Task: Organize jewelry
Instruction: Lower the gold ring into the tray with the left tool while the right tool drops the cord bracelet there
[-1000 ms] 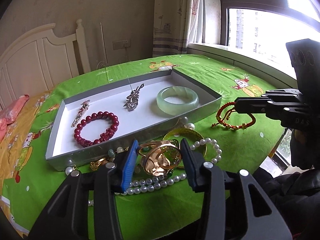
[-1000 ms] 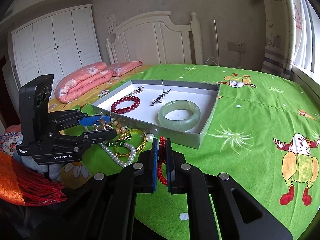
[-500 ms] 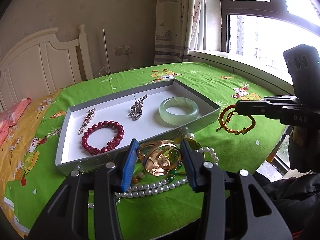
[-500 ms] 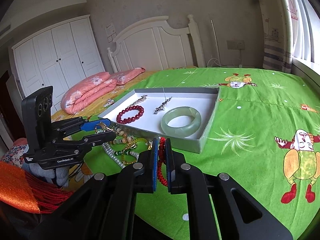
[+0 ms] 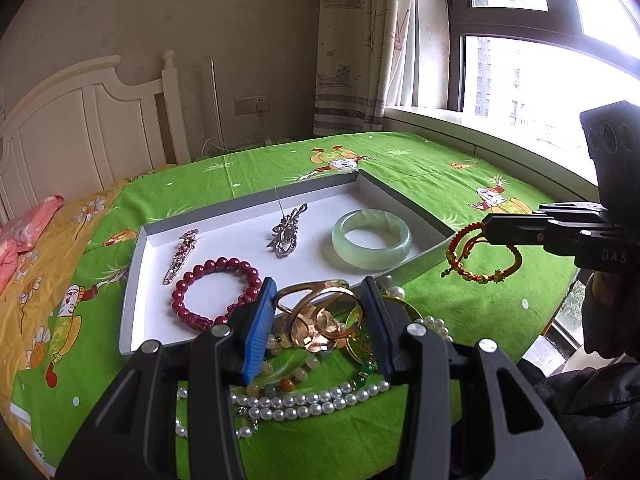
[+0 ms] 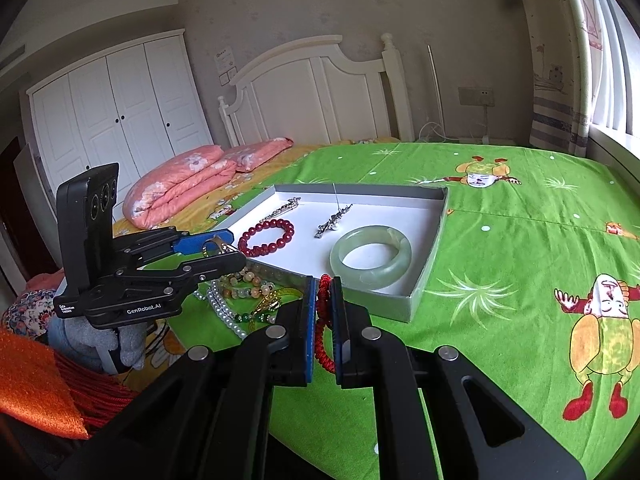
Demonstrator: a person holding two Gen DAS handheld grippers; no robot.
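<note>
A grey tray with a white floor (image 5: 152, 300) (image 6: 430, 256) lies on the green cloth. It holds a jade bangle (image 5: 372, 244) (image 6: 370, 258), a red bead bracelet (image 5: 216, 292) (image 6: 267, 236), a silver brooch (image 5: 286, 232) and a silver clip (image 5: 182, 254). My left gripper (image 5: 320, 304) (image 6: 224, 246) is shut on a gold bangle (image 5: 316, 314), held above the tray's near edge. My right gripper (image 6: 322, 300) (image 5: 486, 228) is shut on a red cord bracelet (image 6: 322, 320) (image 5: 480, 256), lifted off the cloth right of the tray.
A heap of pearl strands (image 5: 304, 402), coloured beads (image 6: 248, 284) and gold pieces lies in front of the tray. A white headboard (image 6: 316, 92), pink pillows (image 6: 184, 184) and a window (image 5: 540, 80) stand behind. Orange fabric (image 6: 36, 388) is at lower left.
Both grippers have risen with their pieces. The gold bangle is lifted off the heap and the red cord bracelet now hangs clear of the cloth.
</note>
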